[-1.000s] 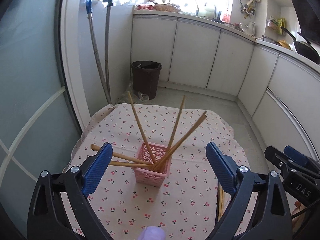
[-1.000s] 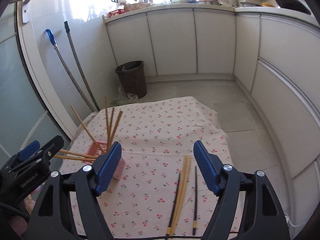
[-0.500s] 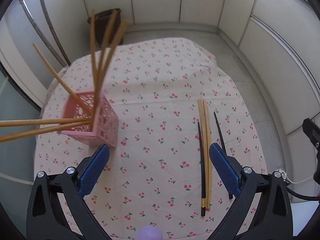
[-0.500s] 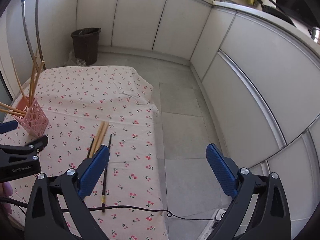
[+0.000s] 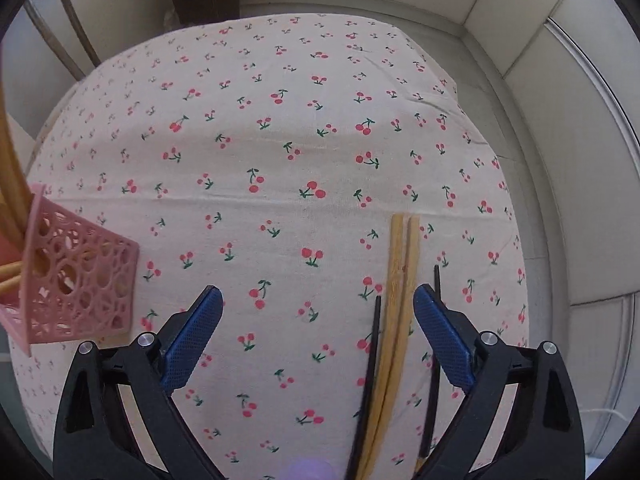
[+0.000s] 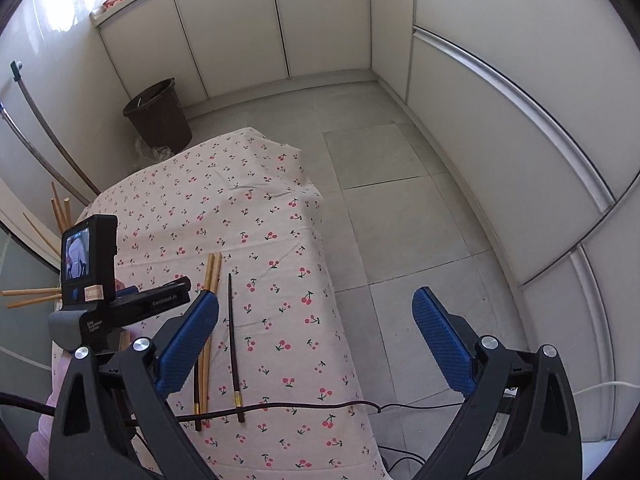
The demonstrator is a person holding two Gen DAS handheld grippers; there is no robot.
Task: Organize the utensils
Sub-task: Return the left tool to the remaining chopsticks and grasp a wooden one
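Observation:
A pair of bamboo chopsticks (image 5: 398, 304) lies on the cherry-print cloth (image 5: 280, 140) with a black chopstick (image 5: 370, 360) on its left and another (image 5: 434, 360) on its right. My left gripper (image 5: 316, 340) is open and empty just above the cloth, with the bamboo pair inside its right finger. A pink lattice holder (image 5: 76, 284) with several bamboo chopsticks stands at the left. My right gripper (image 6: 316, 340) is open and empty, held off the table's right edge over the floor. The right wrist view shows the bamboo pair (image 6: 212, 276) and a black chopstick (image 6: 233, 340).
A brown bin (image 6: 158, 114) stands on the floor behind the table. White cabinets (image 6: 320, 20) line the back and right walls. A dark cable (image 6: 300, 406) crosses the near table edge. Two mop handles (image 6: 44, 128) lean at the left wall.
My left gripper has dropped lower and moved right, bringing the loose chopsticks between its fingers. The pink holder has slid to the view's left edge. My right gripper has swung back leftward.

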